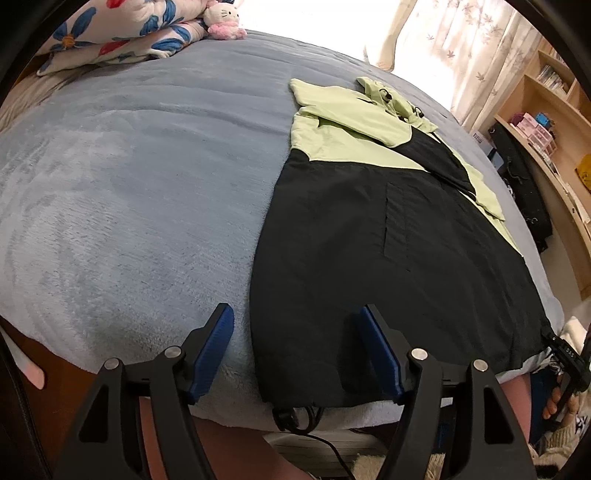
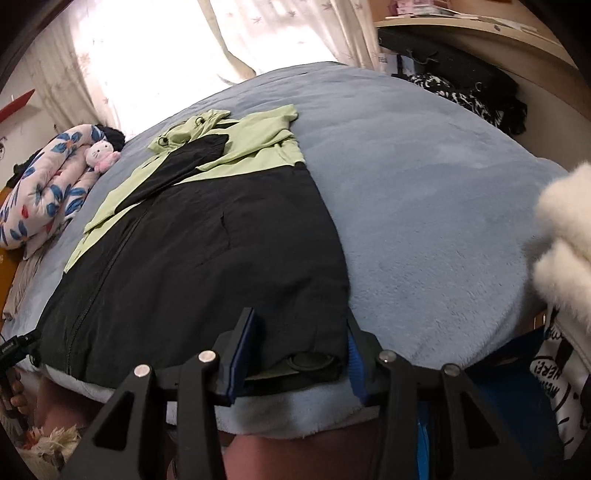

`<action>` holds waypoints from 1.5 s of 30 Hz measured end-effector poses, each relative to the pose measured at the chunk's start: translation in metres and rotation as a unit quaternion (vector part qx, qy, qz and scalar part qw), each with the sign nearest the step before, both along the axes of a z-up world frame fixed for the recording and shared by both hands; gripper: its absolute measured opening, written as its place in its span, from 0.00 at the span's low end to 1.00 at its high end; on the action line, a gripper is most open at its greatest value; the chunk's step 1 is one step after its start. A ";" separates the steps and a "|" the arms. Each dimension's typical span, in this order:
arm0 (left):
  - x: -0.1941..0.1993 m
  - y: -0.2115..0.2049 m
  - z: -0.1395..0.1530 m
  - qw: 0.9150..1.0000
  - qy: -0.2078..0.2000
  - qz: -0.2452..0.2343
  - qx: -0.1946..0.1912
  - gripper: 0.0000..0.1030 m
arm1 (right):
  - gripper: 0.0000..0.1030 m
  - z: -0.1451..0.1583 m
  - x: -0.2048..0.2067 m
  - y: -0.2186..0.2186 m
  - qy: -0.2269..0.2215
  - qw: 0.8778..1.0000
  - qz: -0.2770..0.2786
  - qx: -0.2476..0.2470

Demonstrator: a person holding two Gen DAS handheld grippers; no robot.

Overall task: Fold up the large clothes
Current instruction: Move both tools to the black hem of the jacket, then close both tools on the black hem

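Observation:
A black and light-green hooded jacket (image 1: pixel 369 240) lies flat on the bed, sleeves folded across its chest and hood at the far end. My left gripper (image 1: pixel 297 332) is open and straddles the jacket's near left hem corner, one finger (image 1: pixel 218 347) over the blanket and the other over the black cloth. A drawcord toggle (image 1: pixel 291 417) hangs at the hem just below. In the right wrist view the jacket (image 2: pixel 203 258) fills the middle. My right gripper (image 2: pixel 299 339) stands open around the near right hem corner, the flat cloth lying between its blue pads (image 2: pixel 243 343).
A blue-grey fleece blanket (image 1: pixel 129 184) covers the bed (image 2: pixel 424 184). A floral quilt (image 1: pixel 122 33) and a plush cat (image 1: pixel 223 20) lie at the head end. Wooden shelves (image 1: pixel 546 122) and dark bags (image 2: pixel 461 85) stand past the bed's far side. A white fluffy sleeve (image 2: pixel 565 229) shows at the right.

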State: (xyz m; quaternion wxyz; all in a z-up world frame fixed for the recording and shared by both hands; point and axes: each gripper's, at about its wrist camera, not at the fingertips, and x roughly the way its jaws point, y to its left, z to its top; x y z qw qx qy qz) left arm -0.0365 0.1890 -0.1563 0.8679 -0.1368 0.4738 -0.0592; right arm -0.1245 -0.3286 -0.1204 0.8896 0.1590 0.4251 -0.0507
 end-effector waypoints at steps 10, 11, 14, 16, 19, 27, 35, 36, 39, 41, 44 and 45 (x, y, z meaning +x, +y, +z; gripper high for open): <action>-0.001 -0.002 -0.006 0.999 0.010 -0.038 -0.007 0.66 | 0.36 -0.004 -0.007 -0.011 0.008 1.000 0.010 0.010; 0.000 -0.004 -0.007 0.999 0.013 -0.040 -0.005 0.66 | 0.36 -0.006 -0.006 -0.011 0.010 1.000 0.010 0.011; 0.004 -0.008 -0.010 0.999 0.018 -0.044 -0.007 0.66 | 0.36 -0.011 -0.003 -0.012 0.016 1.000 0.009 0.018; 0.006 -0.009 -0.010 0.999 0.020 -0.036 -0.011 0.64 | 0.34 -0.012 -0.001 -0.013 0.020 0.999 0.010 0.026; 0.006 -0.015 -0.007 0.999 0.024 -0.036 -0.007 0.24 | 0.22 -0.004 0.000 -0.011 0.025 0.999 0.013 0.014; 0.019 -0.013 0.022 0.995 0.037 -0.019 -0.094 0.07 | 0.20 0.041 0.013 -0.001 -0.013 0.999 0.030 0.002; 0.069 0.002 0.099 0.981 -0.045 0.030 -0.186 0.06 | 0.18 0.109 0.067 -0.011 -0.091 0.996 0.003 0.014; 0.079 0.005 0.106 0.979 -0.052 0.040 -0.191 0.06 | 0.17 0.114 0.073 -0.013 -0.096 0.995 -0.001 0.016; 0.109 0.012 0.119 0.976 -0.064 0.067 -0.195 0.06 | 0.17 0.129 0.107 -0.026 -0.115 0.992 -0.022 0.035; 0.134 0.018 0.124 0.975 -0.066 0.085 -0.197 0.06 | 0.17 0.136 0.137 -0.034 -0.123 0.991 -0.036 0.045; 0.181 0.020 0.129 0.974 -0.058 0.102 -0.195 0.06 | 0.17 0.143 0.186 -0.040 -0.128 0.990 -0.040 0.050; 0.198 0.017 0.131 0.975 -0.055 0.105 -0.190 0.06 | 0.17 0.145 0.199 -0.041 -0.127 0.990 -0.041 0.049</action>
